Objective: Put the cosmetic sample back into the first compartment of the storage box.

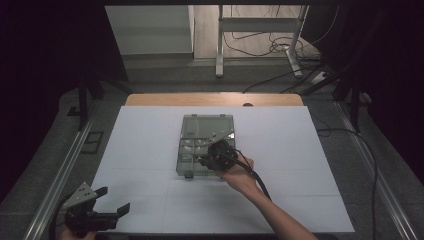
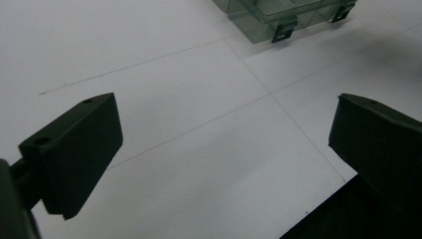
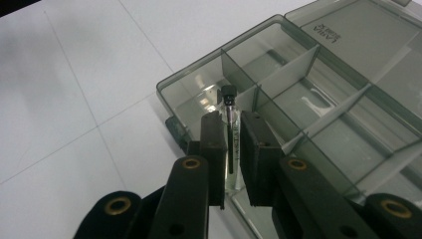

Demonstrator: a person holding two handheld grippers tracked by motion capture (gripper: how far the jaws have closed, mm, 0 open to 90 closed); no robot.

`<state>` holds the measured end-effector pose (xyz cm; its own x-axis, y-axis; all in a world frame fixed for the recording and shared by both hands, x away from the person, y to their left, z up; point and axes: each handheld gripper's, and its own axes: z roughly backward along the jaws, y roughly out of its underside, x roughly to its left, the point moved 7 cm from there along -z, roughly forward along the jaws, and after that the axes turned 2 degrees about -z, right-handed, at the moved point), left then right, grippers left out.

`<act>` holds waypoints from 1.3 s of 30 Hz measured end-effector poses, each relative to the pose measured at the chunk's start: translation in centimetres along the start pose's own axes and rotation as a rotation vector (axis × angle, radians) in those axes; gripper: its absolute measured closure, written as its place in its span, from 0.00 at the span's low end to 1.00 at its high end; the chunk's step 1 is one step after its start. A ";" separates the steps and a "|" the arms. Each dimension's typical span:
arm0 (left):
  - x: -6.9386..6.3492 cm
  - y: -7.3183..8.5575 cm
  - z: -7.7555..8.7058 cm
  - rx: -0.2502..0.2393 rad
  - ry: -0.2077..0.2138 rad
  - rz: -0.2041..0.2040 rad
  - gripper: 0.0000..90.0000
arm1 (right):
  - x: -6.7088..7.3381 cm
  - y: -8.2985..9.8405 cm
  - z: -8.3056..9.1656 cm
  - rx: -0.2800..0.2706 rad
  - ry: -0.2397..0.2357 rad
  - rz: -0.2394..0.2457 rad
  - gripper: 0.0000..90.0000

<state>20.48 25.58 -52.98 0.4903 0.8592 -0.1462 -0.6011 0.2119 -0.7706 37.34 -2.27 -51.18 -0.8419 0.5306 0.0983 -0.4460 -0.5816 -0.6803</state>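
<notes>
An open smoky-clear compartment box lies in the middle of the white table top, its lid folded back. My right gripper hovers over the box's near compartments. In the right gripper view it is shut on a slim glass vial with a black cap, held upright above the near corner compartment of the box. My left gripper rests at the table's near left corner, apart from the box. Its jaws stand wide open over bare table, with the box's latches farther off.
A wooden table edge shows beyond the white sheet. Metal rails run along both sides. Cables and frame legs lie on the floor behind. White surface spreads to the right of the box.
</notes>
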 end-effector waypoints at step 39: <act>-0.1 0.0 0.0 -0.002 0.000 -0.007 0.01 | -2.3 -3.0 -4.8 -0.012 0.043 -0.041 0.89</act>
<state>20.44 25.53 -52.96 0.4948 0.8576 -0.1406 -0.5963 0.2173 -0.7728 42.11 1.25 -52.86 -0.8091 0.5799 0.0952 -0.4760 -0.5518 -0.6848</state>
